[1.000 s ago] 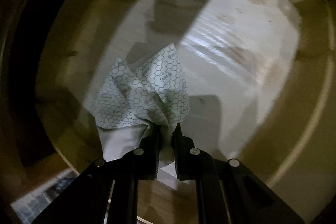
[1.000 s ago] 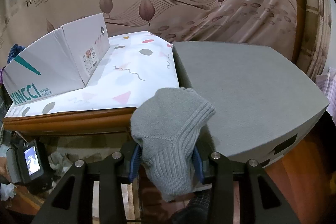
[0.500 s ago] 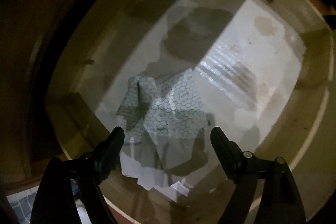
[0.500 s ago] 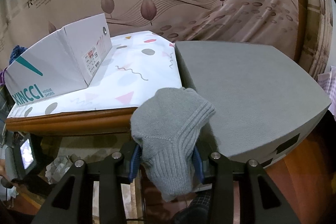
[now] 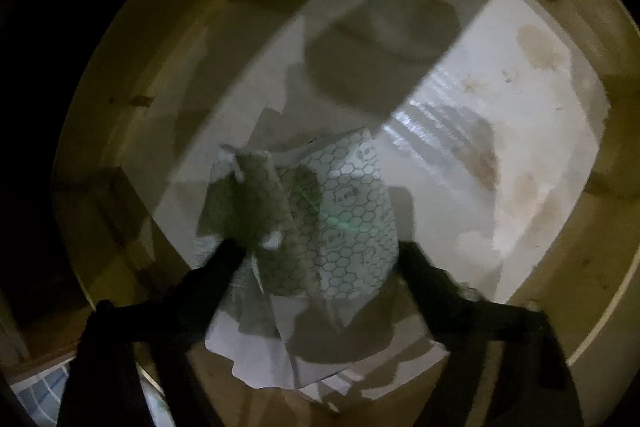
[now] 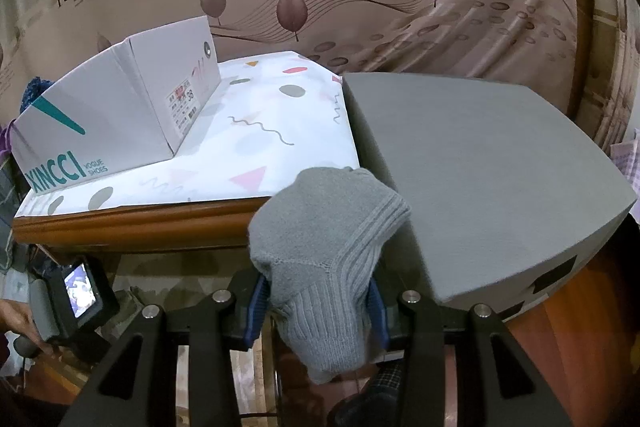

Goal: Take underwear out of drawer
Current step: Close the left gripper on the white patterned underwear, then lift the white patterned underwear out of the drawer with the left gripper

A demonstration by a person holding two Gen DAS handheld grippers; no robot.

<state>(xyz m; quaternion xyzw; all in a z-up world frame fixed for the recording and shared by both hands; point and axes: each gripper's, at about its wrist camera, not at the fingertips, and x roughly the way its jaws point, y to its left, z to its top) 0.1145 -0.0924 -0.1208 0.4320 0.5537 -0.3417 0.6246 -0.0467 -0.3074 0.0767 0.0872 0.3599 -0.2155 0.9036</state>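
Over the drawer (image 5: 132, 131), left gripper (image 5: 316, 251) points down (jaws closing).

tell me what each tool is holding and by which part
Right tool: grey knit garment, clamped mid-bundle. Left tool: nothing; it straddles the hexagon-print underwear.

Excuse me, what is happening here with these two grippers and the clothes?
A person holds a gripper in each hand. The left gripper points down into an open wooden drawer, over a honeycomb-print garment lying on the bottom. Its jaws have just been closing with the garment between them, but they stand apart and the blurred view shows no grip. The right gripper is shut on a grey knitted piece, beside a shoebox.
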